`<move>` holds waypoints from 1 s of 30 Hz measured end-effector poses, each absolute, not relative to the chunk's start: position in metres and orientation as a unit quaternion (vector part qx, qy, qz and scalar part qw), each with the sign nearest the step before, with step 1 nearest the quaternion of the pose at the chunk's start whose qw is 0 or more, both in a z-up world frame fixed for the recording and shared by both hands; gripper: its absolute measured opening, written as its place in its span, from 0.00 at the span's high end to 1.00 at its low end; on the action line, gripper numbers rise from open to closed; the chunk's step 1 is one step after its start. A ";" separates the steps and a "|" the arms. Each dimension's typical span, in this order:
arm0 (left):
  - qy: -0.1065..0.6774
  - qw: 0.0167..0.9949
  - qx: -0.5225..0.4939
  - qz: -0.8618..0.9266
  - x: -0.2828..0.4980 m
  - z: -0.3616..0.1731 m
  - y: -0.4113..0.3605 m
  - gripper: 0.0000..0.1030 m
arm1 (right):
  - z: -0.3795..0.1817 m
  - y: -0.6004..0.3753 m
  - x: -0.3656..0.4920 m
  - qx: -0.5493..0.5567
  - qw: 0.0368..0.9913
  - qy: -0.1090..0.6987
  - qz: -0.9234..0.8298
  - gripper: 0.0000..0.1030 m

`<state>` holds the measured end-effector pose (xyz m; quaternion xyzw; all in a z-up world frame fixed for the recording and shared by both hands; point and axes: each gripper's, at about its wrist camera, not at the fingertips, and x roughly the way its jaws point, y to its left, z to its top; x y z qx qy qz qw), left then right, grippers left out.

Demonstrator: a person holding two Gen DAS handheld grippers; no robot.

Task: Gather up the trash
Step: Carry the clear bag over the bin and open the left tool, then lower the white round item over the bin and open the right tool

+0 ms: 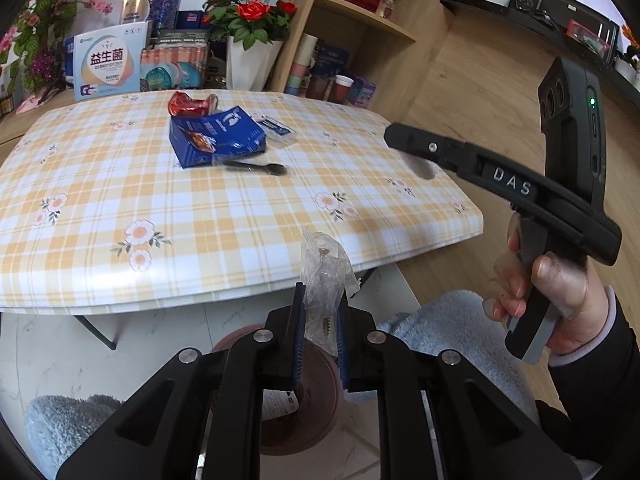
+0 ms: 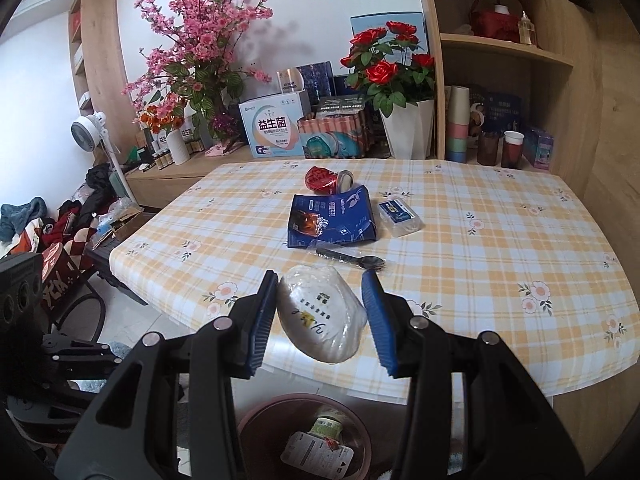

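Observation:
My left gripper (image 1: 320, 320) is shut on a crumpled clear plastic wrapper (image 1: 326, 276), held off the table's front edge above a brown bin (image 1: 316, 380). My right gripper (image 2: 320, 312) stands open around a white paper bowl (image 2: 322, 316) that sits between the jaws with gaps on both sides, above the same bin (image 2: 248, 420). The bin holds a small cup and a label. On the checked table (image 2: 480, 260) lie a crushed red can (image 2: 326, 180), a blue packet (image 2: 332, 218), a clear plastic box (image 2: 400, 216) and a black plastic spork (image 2: 352, 258).
The right gripper's body and the hand holding it (image 1: 560, 216) fill the right of the left wrist view. A shelf with cups (image 2: 458, 124), flower pots (image 2: 408, 128) and boxes (image 2: 274, 124) stands behind the table. Clothes and a fan (image 2: 86, 130) are at left.

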<state>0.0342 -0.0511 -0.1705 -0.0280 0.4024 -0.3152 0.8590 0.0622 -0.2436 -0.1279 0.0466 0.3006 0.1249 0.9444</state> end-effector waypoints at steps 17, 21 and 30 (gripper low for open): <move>0.392 0.850 -0.020 -0.351 0.024 -0.164 -0.065 0.48 | -0.130 -0.252 0.045 0.055 0.943 0.306 0.120 0.56; 0.365 0.871 -0.041 -0.325 0.030 -0.151 -0.046 0.29 | -0.132 -0.253 0.045 0.053 0.941 0.311 0.122 0.56; 0.307 0.923 -0.072 -0.221 0.037 -0.129 0.005 0.06 | -0.132 -0.247 0.038 0.037 0.937 0.320 0.135 0.56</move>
